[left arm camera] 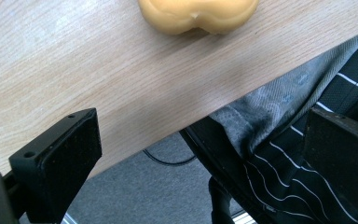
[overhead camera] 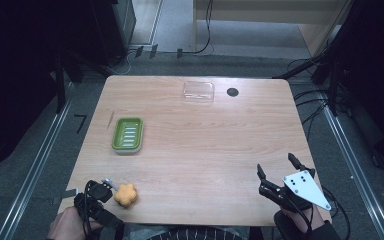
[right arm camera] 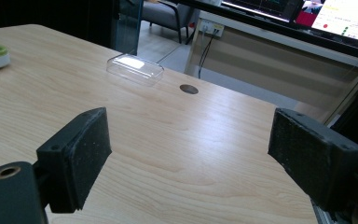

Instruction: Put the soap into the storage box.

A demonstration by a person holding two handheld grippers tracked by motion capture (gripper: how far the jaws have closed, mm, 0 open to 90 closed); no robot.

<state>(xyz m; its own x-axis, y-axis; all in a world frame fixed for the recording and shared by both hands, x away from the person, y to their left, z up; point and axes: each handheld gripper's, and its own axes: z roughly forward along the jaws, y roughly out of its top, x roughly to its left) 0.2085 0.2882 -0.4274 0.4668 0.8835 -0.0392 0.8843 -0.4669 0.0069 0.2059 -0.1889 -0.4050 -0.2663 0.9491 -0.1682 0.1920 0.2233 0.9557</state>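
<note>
An orange flower-shaped soap lies near the table's front left edge; in the left gripper view the soap is at the top, ahead of the jaws. My left gripper sits just left of it at the table's edge, open, nothing between its jaws. A green soap dish stands farther back on the left. My right gripper hovers over the front right of the table, open and empty. A clear plastic lid lies at the far middle; it is the clear lid ahead of the right jaws.
A round dark hole is in the wooden tabletop beside the lid. The person's striped clothing is below the front edge. Cables and metal floor rails surround the table.
</note>
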